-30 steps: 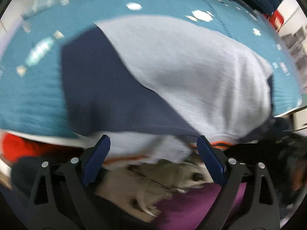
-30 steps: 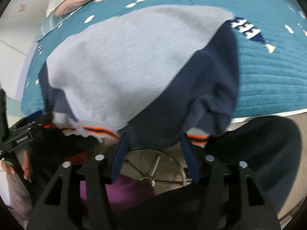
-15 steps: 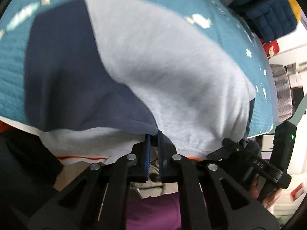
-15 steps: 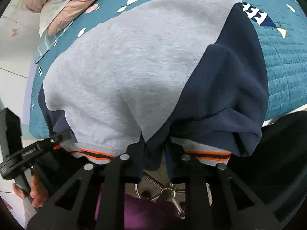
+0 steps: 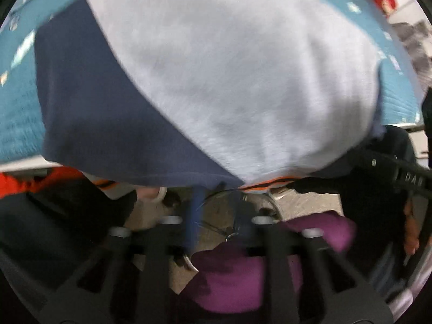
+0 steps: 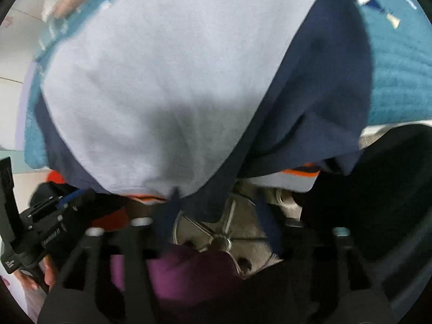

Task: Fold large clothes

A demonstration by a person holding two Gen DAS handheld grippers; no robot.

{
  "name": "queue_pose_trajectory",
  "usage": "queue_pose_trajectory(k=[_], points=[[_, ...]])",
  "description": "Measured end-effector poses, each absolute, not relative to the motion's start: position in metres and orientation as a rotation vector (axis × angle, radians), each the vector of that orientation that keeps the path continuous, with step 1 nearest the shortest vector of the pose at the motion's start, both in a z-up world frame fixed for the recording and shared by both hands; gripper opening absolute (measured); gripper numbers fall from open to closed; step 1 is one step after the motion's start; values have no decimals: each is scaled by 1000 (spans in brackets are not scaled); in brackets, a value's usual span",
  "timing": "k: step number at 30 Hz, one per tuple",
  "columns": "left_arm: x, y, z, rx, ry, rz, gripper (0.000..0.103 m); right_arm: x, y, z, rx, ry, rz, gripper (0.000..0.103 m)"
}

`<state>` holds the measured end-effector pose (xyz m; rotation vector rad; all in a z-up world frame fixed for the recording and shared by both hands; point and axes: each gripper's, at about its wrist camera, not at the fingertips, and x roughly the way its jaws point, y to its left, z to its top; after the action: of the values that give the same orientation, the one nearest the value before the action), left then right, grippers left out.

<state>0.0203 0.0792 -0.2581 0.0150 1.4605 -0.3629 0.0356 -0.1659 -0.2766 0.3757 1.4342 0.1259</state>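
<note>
The sweatshirt lay on the bed, its hem overhanging the bed's near edge.

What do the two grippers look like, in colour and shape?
Both are alike. The left gripper has black angular arms with cut-out openings, silver screw heads, and blue pads on its fingers. The right gripper shows the same black frame, silver screws and dark blue fingers. Blurred white lettering marks each black body when seen from the other camera. No cables or sleeves are visible.

Your grey-and-navy fleece sweatshirt: matt, fuzzy cloth. Teal quilted bedspread at 2 o'clock: ribbed. Chrome chair base: glossy metal.
</note>
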Motion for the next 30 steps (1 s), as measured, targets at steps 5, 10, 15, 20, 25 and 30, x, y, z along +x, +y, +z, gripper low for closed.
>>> queue_pose_trajectory(k=[5,10,15,20,25,30], points=[[27,89,-204,21,1309,-400,83,37,-183,-233,290,1327,126,79],[73,110,-176,28,1211,-312,90,56,-217,-207,267,1242,45,81],[137,131,-180,-15,1223,-282,94,107,-237,-203,235,1205,-15,81],[192,160,-213,-101,1287,-190,94,147,-257,-228,233,1241,-59,90],[222,179,-253,-283,1356,-144,92,179,-259,-262,283,1271,-16,90],[219,171,-261,-247,1313,-100,45,176,-261,-276,370,1228,-57,38]])
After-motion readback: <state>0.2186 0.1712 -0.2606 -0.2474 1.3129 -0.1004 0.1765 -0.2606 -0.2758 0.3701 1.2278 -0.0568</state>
